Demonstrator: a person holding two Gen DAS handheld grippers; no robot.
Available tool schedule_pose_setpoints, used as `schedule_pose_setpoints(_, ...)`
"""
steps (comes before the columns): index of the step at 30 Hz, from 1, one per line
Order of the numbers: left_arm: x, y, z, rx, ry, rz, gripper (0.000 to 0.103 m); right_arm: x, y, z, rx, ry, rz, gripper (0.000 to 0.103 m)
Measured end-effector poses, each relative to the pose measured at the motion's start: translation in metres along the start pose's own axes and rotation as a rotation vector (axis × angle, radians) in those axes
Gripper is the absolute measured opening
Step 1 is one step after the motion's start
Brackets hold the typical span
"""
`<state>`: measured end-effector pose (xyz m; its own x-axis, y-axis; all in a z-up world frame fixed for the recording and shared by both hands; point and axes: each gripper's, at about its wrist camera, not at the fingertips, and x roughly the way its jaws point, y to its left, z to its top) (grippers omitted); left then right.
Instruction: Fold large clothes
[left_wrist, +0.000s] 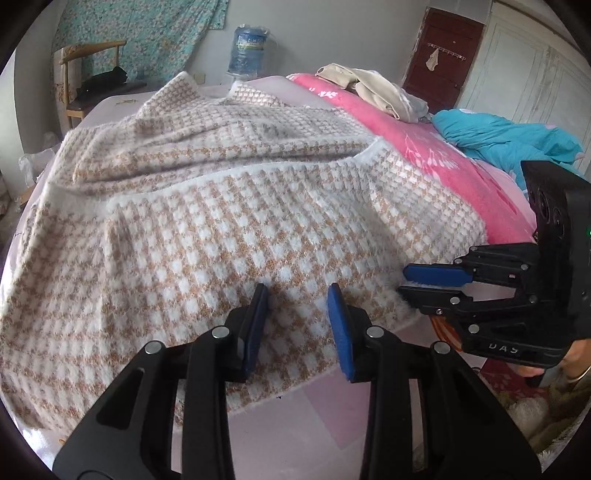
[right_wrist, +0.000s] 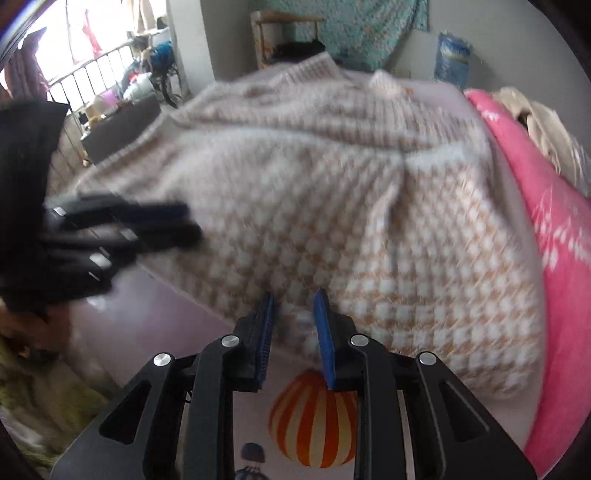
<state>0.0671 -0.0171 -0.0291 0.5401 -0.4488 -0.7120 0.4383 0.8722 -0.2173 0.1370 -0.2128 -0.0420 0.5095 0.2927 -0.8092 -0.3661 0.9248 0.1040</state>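
A large fuzzy tan-and-white houndstooth sweater (left_wrist: 207, 206) lies spread on the bed, partly folded over itself; it also fills the right wrist view (right_wrist: 332, 192). My left gripper (left_wrist: 298, 290) is open, its blue pads just above the sweater's near hem. My right gripper (right_wrist: 293, 297) is open at the sweater's near right edge. In the left wrist view the right gripper (left_wrist: 402, 282) shows from the side, its fingers close together at the hem corner. The left gripper (right_wrist: 192, 221) shows blurred at the left of the right wrist view.
The bed has a pale lilac sheet (left_wrist: 317, 398) with an orange striped balloon print (right_wrist: 314, 421). A pink blanket (left_wrist: 461, 177), a teal garment (left_wrist: 509, 136) and beige clothes (left_wrist: 373, 88) lie to the right. A wooden chair (left_wrist: 77, 81) and water jug (left_wrist: 249, 50) stand behind.
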Motion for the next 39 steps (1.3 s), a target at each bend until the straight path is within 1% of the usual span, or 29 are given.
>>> schedule_pose_setpoints(2,0.0,-0.001,0.002,-0.001,0.008,0.007,0.033,-0.008,0.0,0.004,0.013,-0.011,-0.001,0.022)
schedule_pose_setpoints(3,0.0,0.0,0.003,-0.004,0.01,0.008,0.033,-0.017,0.001,0.005,0.004,-0.036,-0.013,0.022)
schedule_pose_setpoints(5,0.001,0.002,0.003,-0.012,0.011,0.005,0.033,-0.026,-0.001,0.001,-0.012,-0.052,-0.05,0.022)
schedule_pose_setpoints(6,0.001,0.002,0.003,-0.014,0.01,0.005,0.033,-0.026,-0.004,-0.001,-0.011,-0.045,-0.072,0.022)
schedule_pose_setpoints(8,0.002,0.002,0.003,-0.017,0.007,0.005,0.033,-0.012,-0.02,-0.014,0.016,0.008,-0.107,0.022)
schedule_pose_setpoints(10,0.002,0.002,0.003,-0.018,0.004,0.002,0.033,-0.013,-0.033,-0.019,0.076,-0.009,-0.046,0.022)
schedule_pose_setpoints(11,0.001,0.002,0.002,-0.017,0.005,0.002,0.033,-0.017,-0.034,-0.015,0.089,-0.004,-0.043,0.02)
schedule_pose_setpoints(13,0.0,0.002,0.003,-0.014,0.01,0.003,0.033,-0.03,-0.034,-0.012,0.08,-0.027,-0.104,0.02)
schedule_pose_setpoints(15,0.0,0.003,0.002,-0.019,0.01,-0.005,0.033,-0.044,-0.045,-0.015,0.122,-0.056,-0.144,0.02)
schedule_pose_setpoints(16,0.0,0.004,0.002,-0.022,0.008,-0.009,0.033,-0.044,-0.052,-0.018,0.146,-0.053,-0.169,0.02)
schedule_pose_setpoints(17,-0.001,0.005,0.002,-0.025,0.007,-0.014,0.033,-0.04,-0.061,-0.022,0.17,-0.031,-0.205,0.02)
schedule_pose_setpoints(18,-0.001,0.005,0.002,-0.028,0.004,-0.018,0.032,-0.032,-0.069,-0.027,0.185,-0.004,-0.218,0.016)
schedule_pose_setpoints(19,-0.001,0.005,0.002,-0.03,0.003,-0.021,0.032,-0.026,-0.077,-0.032,0.212,0.006,-0.196,0.016)
schedule_pose_setpoints(20,-0.001,0.005,0.002,-0.029,0.002,-0.022,0.032,-0.029,-0.079,-0.033,0.234,-0.004,-0.182,0.016)
schedule_pose_setpoints(22,-0.003,0.005,0.003,-0.025,0.002,-0.023,0.032,-0.038,-0.078,-0.024,0.24,-0.007,-0.198,0.016)
schedule_pose_setpoints(24,-0.009,0.006,0.003,-0.026,-0.011,-0.029,0.032,-0.046,-0.072,-0.018,0.229,-0.037,-0.199,0.016)
schedule_pose_setpoints(26,-0.025,0.004,0.003,-0.004,-0.057,-0.042,0.032,-0.051,-0.059,-0.008,0.204,-0.078,-0.129,0.016)
schedule_pose_setpoints(27,-0.033,0.002,0.003,0.013,-0.082,-0.061,0.032,-0.051,-0.049,-0.003,0.183,-0.085,-0.085,0.016)
schedule_pose_setpoints(28,-0.037,0.001,0.003,0.025,-0.087,-0.075,0.032,-0.049,-0.042,-0.001,0.16,-0.089,-0.054,0.016)
schedule_pose_setpoints(29,-0.037,0.0,0.002,0.038,-0.083,-0.071,0.033,-0.046,-0.033,0.002,0.136,-0.093,-0.021,0.016)
schedule_pose_setpoints(30,-0.036,-0.001,0.001,0.046,-0.073,-0.055,0.033,-0.04,-0.02,0.005,0.106,-0.091,0.034,0.016)
schedule_pose_setpoints(32,-0.022,0.003,-0.003,0.039,-0.023,0.004,0.033,-0.027,-0.003,0.009,0.065,-0.073,0.09,0.016)
schedule_pose_setpoints(33,-0.015,0.006,-0.006,0.022,0.001,0.019,0.032,-0.019,0.004,0.011,0.044,-0.06,0.095,0.016)
schedule_pose_setpoints(35,-0.013,0.017,-0.011,-0.033,-0.025,-0.022,0.032,0.008,0.016,0.007,-0.001,-0.004,0.05,0.016)
schedule_pose_setpoints(36,-0.015,0.019,-0.011,-0.041,-0.024,-0.023,0.029,0.008,0.017,0.007,-0.002,-0.019,0.05,0.016)
schedule_pose_setpoints(37,-0.018,0.02,-0.01,-0.043,-0.022,-0.014,0.026,0.007,0.017,0.009,0.001,-0.01,0.055,0.016)
schedule_pose_setpoints(38,-0.024,0.021,-0.009,-0.045,-0.027,-0.003,0.026,0.005,0.016,0.012,0.009,0.0,0.061,0.016)
schedule_pose_setpoints(39,-0.033,0.022,-0.009,-0.04,-0.051,0.019,0.026,0.005,0.014,0.012,0.017,0.004,0.068,0.016)
